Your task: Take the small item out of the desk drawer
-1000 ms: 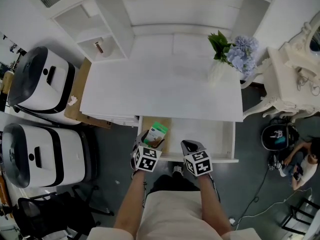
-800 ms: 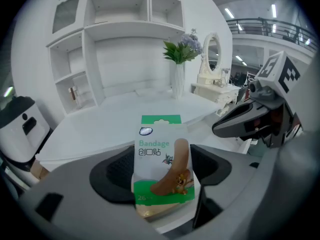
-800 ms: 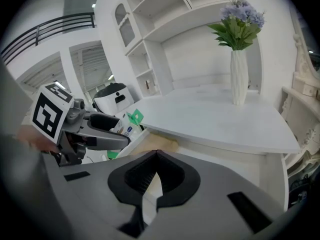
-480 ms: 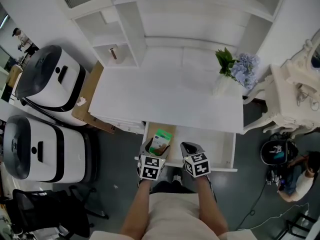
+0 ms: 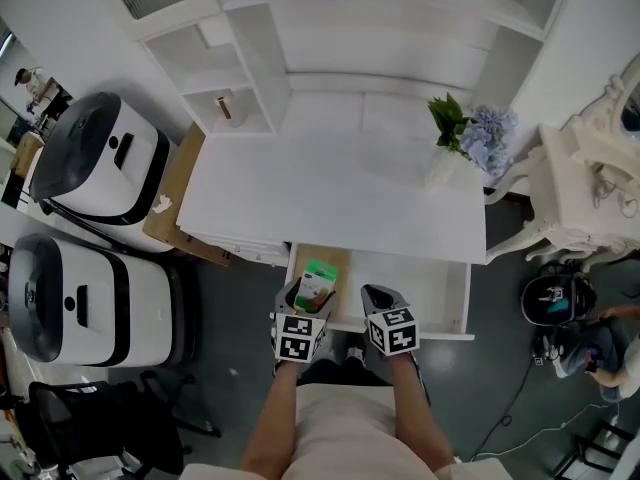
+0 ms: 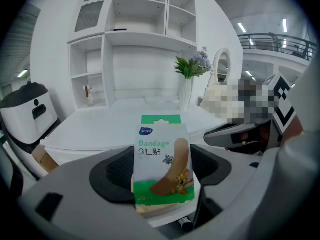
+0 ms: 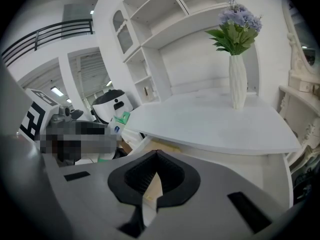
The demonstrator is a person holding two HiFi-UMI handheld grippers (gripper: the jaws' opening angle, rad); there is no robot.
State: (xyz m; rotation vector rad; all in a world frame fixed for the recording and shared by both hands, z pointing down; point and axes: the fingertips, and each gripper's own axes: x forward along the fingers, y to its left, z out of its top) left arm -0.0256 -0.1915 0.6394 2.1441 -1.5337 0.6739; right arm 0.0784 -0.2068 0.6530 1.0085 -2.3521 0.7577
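- Head view: the left gripper (image 5: 312,296) has its jaws pinched on the bandage packet (image 5: 319,280), which stands upright over the left end of the open drawer (image 5: 440,286). The right gripper (image 5: 377,296) hangs just beside it over the drawer's front rail, holding nothing. The pick looks done. What remains is to carry the packet clear of the drawer.
- Head view, room: the front edge of the desk (image 5: 330,183) lies just beyond the packet, so a straight forward push risks a knock there. The way up and back toward the person looks open. The desk top is bare except for the vase of flowers (image 5: 452,146) at its far right, well apart.
- Left gripper view: both dark pads press the packet's lower half from either side, and its printed face and green top stand above them. The packet's top shows against the desk top behind, so I judge it lifted off the drawer floor.
- Right gripper view: the jaw tips meet with nothing between them. The desk edge runs close ahead, and the drawer's pale floor shows below.
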